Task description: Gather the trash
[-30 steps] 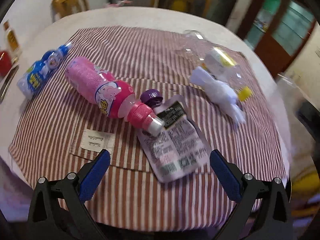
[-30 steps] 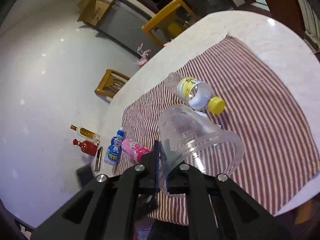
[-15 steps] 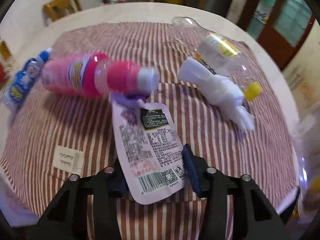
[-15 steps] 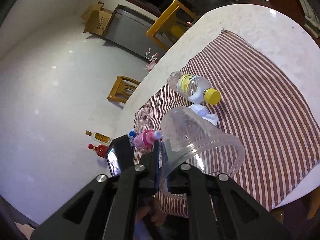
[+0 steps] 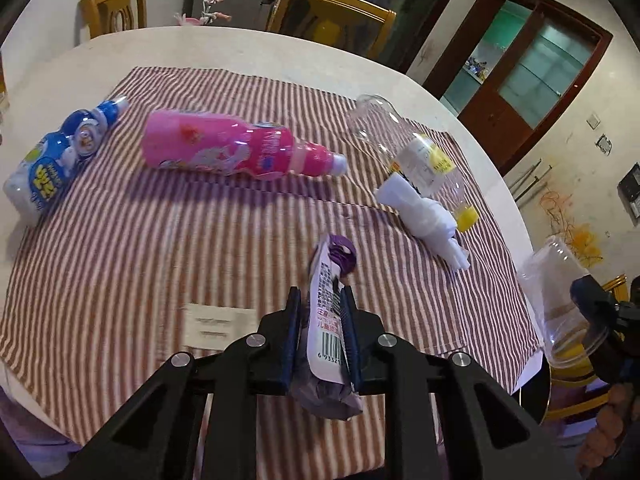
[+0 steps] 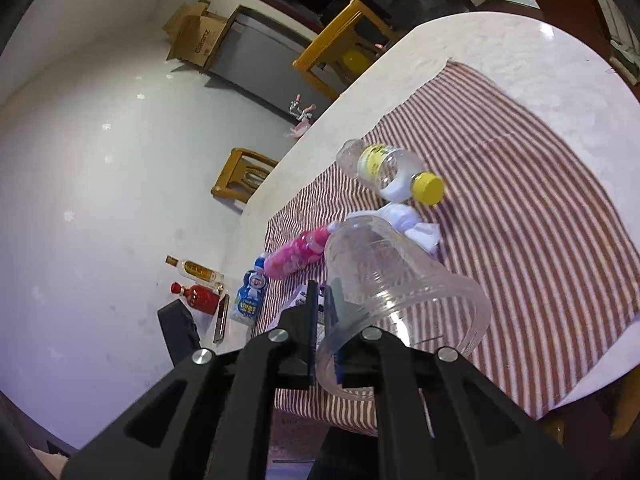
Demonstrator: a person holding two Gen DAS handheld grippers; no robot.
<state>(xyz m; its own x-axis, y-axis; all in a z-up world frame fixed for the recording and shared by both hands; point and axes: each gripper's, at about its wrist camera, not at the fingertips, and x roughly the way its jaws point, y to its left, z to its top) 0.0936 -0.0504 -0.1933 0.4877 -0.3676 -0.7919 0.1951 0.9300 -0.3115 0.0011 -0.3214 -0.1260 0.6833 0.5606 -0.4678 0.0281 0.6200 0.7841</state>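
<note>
Two claws each grip something: the left claw [image 5: 322, 322], jaws closing, pinches a purple-capped pouch [image 5: 328, 312] above the striped cloth [image 5: 140, 264]; the right claw [image 6: 322, 316] clamps a clear plastic cup [image 6: 400, 292] by its rim over the worktop [image 6: 520, 60].

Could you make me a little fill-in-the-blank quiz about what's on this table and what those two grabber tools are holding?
1. The left gripper, jaws closing, has a drink pouch with a ____ cap between them.
2. The right gripper pinches a clear plastic ____ by its rim.
3. The clear bottle on the striped cloth has a ____ cap.
4. The pink bottle is lying on its ____.

Missing words: purple; cup; yellow; side
</note>
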